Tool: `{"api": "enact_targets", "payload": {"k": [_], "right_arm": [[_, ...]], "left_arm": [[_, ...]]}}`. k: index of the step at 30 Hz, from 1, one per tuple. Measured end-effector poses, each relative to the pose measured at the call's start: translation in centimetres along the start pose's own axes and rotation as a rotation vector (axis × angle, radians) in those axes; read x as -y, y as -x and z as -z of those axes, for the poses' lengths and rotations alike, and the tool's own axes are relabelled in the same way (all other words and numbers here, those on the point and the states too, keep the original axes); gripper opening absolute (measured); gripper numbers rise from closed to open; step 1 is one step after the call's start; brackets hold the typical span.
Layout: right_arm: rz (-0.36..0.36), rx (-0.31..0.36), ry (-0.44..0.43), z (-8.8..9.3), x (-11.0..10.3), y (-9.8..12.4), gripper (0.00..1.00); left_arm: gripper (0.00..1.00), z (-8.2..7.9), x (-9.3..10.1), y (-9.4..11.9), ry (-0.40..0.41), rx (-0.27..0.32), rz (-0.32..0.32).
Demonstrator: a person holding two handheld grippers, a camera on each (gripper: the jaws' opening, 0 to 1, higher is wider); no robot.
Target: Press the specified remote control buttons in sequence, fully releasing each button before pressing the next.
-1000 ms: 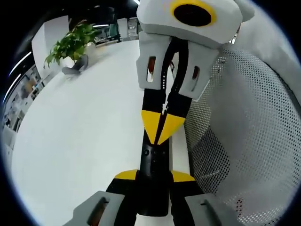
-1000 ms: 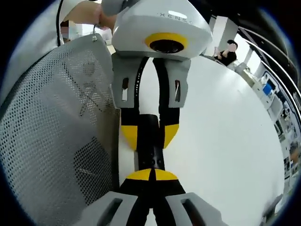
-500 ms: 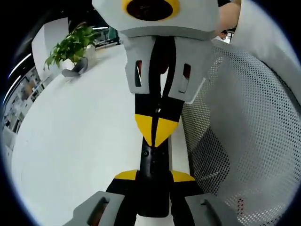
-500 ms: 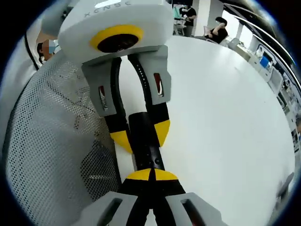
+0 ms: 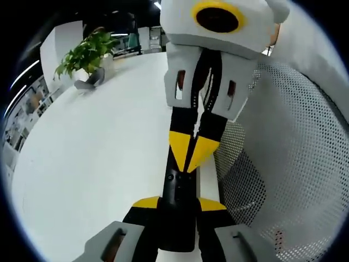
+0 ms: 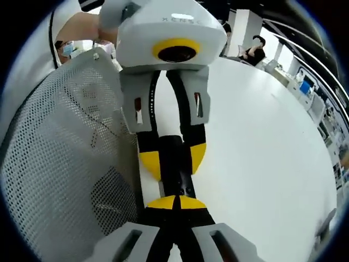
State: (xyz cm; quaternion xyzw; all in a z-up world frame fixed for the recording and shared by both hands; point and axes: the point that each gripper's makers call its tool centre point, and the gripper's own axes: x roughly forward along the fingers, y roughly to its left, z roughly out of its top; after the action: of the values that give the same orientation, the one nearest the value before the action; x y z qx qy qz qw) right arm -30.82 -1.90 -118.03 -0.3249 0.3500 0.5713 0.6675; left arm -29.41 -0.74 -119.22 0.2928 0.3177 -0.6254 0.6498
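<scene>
Left gripper (image 5: 178, 203) fingers pinch the black remote (image 5: 178, 188) at its near end; right gripper (image 5: 190, 164) fingers pressed together, tips on the remote's far end, above the white table (image 5: 98, 142).

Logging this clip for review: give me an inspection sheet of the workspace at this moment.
Surface: plain white tabletop.
Job's things: slim black remote control, held lengthwise.
Clutter: nothing seen.
Grippers: left gripper shut on the remote; right gripper with jaws shut, yellow tips at the remote.
Cables: nothing seen.
Surroundings: white perforated mesh chair back; green potted plant; seated person far off.
</scene>
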Motion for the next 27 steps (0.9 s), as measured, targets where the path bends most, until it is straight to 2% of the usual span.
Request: {"api": "enact_targets", "payload": {"k": [5,8,10,14,16,19,23,26,27], "right_arm": [[-0.007,-0.029,0.052,-0.35,-0.28,-0.37,0.0],[-0.056,-0.052,0.066,-0.48,-0.72,-0.64,0.0],[-0.054,-0.091,0.095,-0.27,-0.69,-0.59,0.0],[-0.04,-0.083,0.076,-0.18,-0.75,-0.73,0.0],[-0.024,-0.076,0.093,-0.13,-0.95,-0.84,0.0],[0.005,-0.026,0.158,-0.19,-0.88,-0.79,0.0],[-0.012,0.065,0.031,-0.39,-0.7,-0.56,0.0],[-0.031,0.049,-0.013,-0.33,-0.58,-0.29,0.0],[-0.021,0.05,-0.001,-0.45,-0.44,-0.29,0.0]], "left_arm": [[0.24,-0.01,0.0,-0.02,0.001,-0.007,0.0],[0.24,-0.04,0.04,0.0,0.003,-0.002,0.0],[0.24,-0.07,0.08,0.01,0.004,0.0,0.0],[0.24,-0.09,0.12,0.02,-0.001,0.0,0.005],[0.24,-0.15,0.17,-0.02,-0.008,0.003,0.011],[0.24,-0.12,0.15,0.03,-0.01,0.01,0.013],[0.24,-0.05,0.15,0.07,-0.01,0.023,0.012],[0.24,-0.04,0.15,0.05,-0.009,0.027,0.009],[0.24,-0.04,0.15,0.07,-0.008,0.029,0.008]]}}
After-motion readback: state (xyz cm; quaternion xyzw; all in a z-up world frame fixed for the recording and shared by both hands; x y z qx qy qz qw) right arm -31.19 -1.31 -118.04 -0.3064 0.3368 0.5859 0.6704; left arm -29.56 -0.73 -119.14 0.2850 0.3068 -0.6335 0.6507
